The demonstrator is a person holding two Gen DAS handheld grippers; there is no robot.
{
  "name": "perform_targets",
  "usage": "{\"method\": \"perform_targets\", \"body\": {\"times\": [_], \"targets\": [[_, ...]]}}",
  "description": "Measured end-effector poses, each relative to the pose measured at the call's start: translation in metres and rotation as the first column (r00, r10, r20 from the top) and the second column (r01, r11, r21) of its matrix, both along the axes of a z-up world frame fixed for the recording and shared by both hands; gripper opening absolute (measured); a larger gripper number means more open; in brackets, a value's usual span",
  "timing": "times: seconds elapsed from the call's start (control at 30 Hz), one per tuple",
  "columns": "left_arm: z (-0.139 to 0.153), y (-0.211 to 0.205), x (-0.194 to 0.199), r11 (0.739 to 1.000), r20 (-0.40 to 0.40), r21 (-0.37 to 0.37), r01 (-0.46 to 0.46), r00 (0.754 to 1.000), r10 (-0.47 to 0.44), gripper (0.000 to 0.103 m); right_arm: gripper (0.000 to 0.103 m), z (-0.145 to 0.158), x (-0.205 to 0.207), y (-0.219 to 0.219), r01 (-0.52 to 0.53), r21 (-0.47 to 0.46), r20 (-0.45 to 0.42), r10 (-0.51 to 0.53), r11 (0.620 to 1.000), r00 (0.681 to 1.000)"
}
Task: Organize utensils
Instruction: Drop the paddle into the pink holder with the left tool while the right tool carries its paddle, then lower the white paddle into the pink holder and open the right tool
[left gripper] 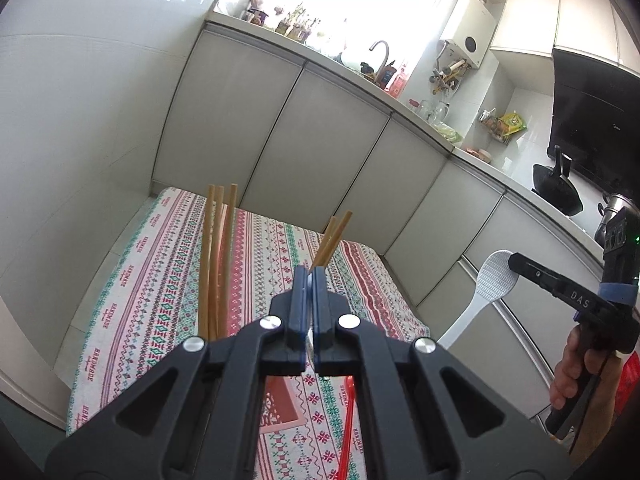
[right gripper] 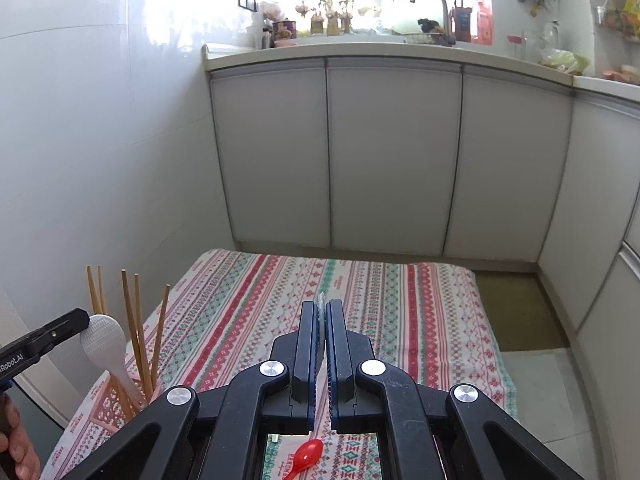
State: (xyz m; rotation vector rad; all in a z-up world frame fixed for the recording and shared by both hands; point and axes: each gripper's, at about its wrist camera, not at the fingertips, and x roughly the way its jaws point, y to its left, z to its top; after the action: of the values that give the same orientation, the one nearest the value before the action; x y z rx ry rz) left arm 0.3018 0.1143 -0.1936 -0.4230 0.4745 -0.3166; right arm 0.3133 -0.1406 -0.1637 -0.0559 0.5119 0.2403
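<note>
While the striped tablecloth [right gripper: 400,300] bears a pink basket [right gripper: 108,404] holding a white paddle [right gripper: 102,340] and chopsticks [right gripper: 132,320], sorting looks nearly done; a red spoon [right gripper: 306,456] lies loose below the right gripper [right gripper: 322,308]; it and the left gripper [left gripper: 311,276] are clamped tight, seemingly empty; next, one must open and drop onto the spoon.

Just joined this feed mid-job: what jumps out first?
Wooden chopsticks stand upright in a pink basket at the left edge of the striped tablecloth. Both grippers are shut on utensils: the left gripper pinches a white paddle at that basket, the right gripper a second white paddle above the cloth. A red spoon lies on the cloth beneath the right gripper.
</note>
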Motion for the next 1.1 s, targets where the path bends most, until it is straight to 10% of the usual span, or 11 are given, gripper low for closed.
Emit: {"method": "perform_targets", "body": {"times": [0.3, 0.47, 0.73, 1.1], "targets": [[-0.019, 0.004, 0.003, 0.999, -0.072, 0.011, -0.033, 0.997, 0.033, 0.004, 0.003, -0.004, 0.003, 0.011, -0.027, -0.001, -0.001, 0.027, 1.0, 1.0], [-0.01, 0.014, -0.003, 0.997, -0.125, -0.052, -0.052, 0.991, 0.045, 0.044, 0.003, -0.007, 0.004, 0.022, -0.04, -0.013, -0.002, 0.04, 0.999, 0.999], [0.035, 0.029, -0.03, 0.984, -0.158, -0.093, -0.153, 0.978, 0.137, 0.057, 0.003, -0.005, -0.002, 0.043, -0.073, 0.01, 0.031, 0.073, 0.997, 0.997], [0.088, 0.001, -0.068, 0.898, -0.044, 0.301, -0.322, 0.936, 0.35, 0.082, 0.003, -0.007, -0.009, 0.11, -0.133, -0.029, 0.086, 0.135, 0.991, 0.987]]}}
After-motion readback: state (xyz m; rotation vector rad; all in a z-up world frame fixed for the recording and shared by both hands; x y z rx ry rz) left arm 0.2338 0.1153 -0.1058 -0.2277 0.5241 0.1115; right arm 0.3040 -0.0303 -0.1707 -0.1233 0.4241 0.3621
